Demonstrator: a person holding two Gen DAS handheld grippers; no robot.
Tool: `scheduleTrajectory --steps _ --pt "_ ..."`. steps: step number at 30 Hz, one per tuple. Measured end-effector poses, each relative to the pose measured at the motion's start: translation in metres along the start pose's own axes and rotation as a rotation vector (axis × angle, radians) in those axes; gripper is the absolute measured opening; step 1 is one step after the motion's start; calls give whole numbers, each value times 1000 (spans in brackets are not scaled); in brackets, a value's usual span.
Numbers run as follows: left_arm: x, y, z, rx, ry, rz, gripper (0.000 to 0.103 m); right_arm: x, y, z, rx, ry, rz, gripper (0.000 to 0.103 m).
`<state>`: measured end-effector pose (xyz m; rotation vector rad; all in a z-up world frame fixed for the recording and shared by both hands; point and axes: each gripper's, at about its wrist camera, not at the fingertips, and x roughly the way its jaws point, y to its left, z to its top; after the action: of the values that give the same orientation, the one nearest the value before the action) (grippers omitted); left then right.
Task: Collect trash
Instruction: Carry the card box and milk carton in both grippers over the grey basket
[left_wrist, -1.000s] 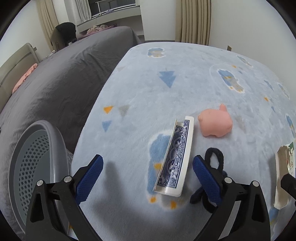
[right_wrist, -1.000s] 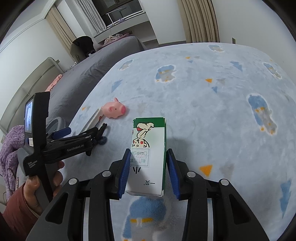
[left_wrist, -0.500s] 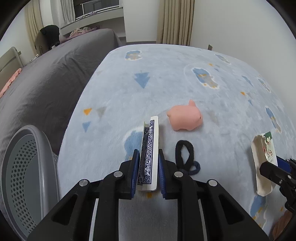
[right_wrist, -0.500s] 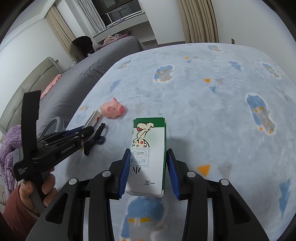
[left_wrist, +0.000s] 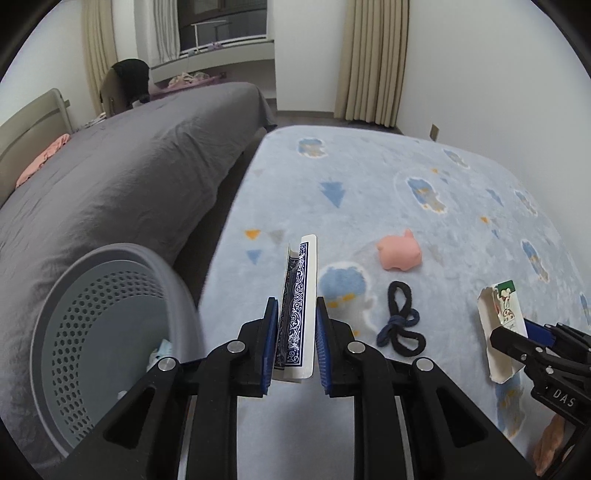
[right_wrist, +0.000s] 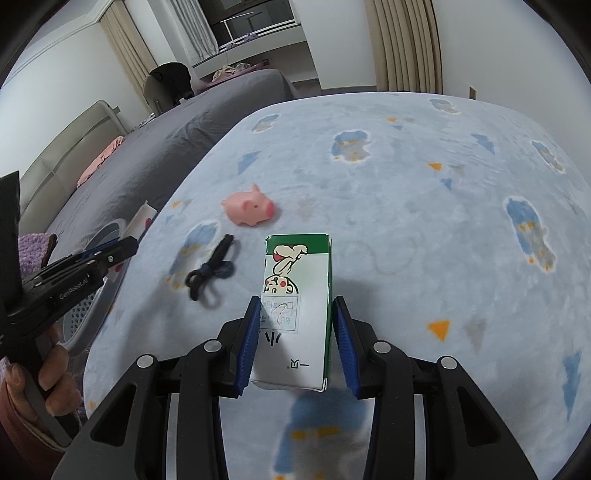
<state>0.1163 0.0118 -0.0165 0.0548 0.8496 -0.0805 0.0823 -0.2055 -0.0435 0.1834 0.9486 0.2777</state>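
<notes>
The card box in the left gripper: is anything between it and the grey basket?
Nothing visible. The card box is clamped in the left gripper, and the grey basket stands open just left of it, beside the blanket's edge.

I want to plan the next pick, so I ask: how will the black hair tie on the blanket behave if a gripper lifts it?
The black hair tie is probably floppy: it lies in limp, knotted loops. It looks light, a thin cord. Lifted by one loop, the rest would likely dangle, and its fuzzy surface may snag slightly on the plush blanket.
</notes>
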Motion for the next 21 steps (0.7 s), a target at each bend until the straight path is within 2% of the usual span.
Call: scheduleTrajectory --steps 9,16,21 --pt "-35 54 -16 -67 -60 53 20 -1 72 1 -90 -11 30 38" --pt "-48 102 -40 -119 -67 142 20 10 128 8 -154 -13 81 38" --pt "-49 130 -50 -165 -58 170 20 26 165 13 -196 0 127 38"
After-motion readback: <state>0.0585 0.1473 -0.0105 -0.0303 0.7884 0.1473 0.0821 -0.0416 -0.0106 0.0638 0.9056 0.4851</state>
